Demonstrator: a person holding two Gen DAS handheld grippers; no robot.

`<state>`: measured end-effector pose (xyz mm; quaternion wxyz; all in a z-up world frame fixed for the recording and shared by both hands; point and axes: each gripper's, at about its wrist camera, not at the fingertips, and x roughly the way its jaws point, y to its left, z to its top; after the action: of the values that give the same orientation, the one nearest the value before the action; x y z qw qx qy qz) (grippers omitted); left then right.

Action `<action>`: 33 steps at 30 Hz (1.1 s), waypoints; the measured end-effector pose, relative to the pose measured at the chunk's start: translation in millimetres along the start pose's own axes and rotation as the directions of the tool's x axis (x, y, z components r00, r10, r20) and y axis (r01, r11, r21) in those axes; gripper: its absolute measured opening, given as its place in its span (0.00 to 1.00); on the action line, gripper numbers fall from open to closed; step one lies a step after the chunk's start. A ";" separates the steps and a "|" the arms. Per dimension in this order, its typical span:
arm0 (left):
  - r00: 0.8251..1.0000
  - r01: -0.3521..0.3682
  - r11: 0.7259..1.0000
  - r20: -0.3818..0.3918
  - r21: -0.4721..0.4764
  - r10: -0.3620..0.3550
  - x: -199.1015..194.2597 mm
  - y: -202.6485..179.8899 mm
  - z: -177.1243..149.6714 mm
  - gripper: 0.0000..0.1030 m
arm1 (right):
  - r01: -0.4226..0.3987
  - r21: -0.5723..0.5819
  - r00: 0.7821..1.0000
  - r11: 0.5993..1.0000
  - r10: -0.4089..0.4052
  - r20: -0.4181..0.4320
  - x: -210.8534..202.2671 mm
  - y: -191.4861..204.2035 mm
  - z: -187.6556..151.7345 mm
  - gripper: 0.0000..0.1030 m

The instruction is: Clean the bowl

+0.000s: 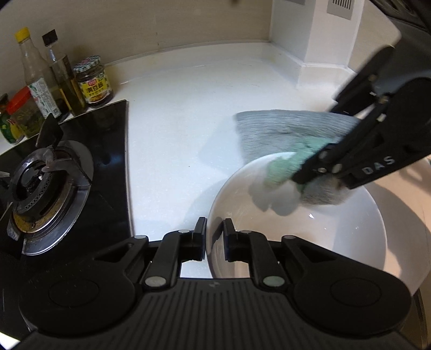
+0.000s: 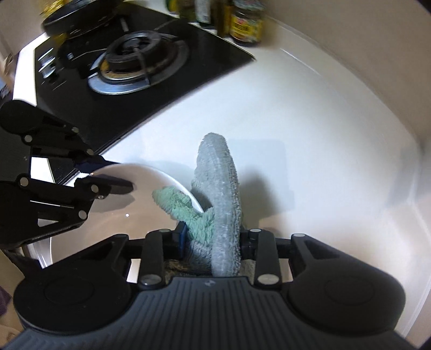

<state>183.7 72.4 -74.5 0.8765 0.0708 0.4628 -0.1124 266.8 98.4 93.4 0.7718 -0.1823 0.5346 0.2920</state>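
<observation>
Both wrist views close, downward; share bowl (image 1: 296, 228).

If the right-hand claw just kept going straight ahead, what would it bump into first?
Probably the white bowl's far rim, where the cloth gripped by the right gripper already drapes; beyond it lies countertop. Depth is uncertain.

**Home kitchen, by the look of the stove corner**

Marked as a domestic kitchen by a black glass gas hob (image 1: 80, 172) set into a white countertop (image 1: 175, 113). Behind the hob, against the beige wall (image 1: 134, 24), stood a cluster of condiment bottles (image 1: 37, 80) and a labelled sauce jar (image 1: 93, 82). Right of the hob ran bare worktop up to a white boxed-in corner (image 1: 309, 35).
</observation>
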 end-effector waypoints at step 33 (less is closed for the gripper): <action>0.998 -0.049 0.998 -0.037 0.025 0.050 1.9 -10.8 8.5 0.11 | 0.120 0.309 0.990 0.943 -0.136 0.030 3.5 -23.8 -11.6 0.22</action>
<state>188.6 59.8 -71.5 0.8692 0.0949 0.4759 -0.0949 274.7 74.2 85.3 0.8214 -0.0873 0.5406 0.1593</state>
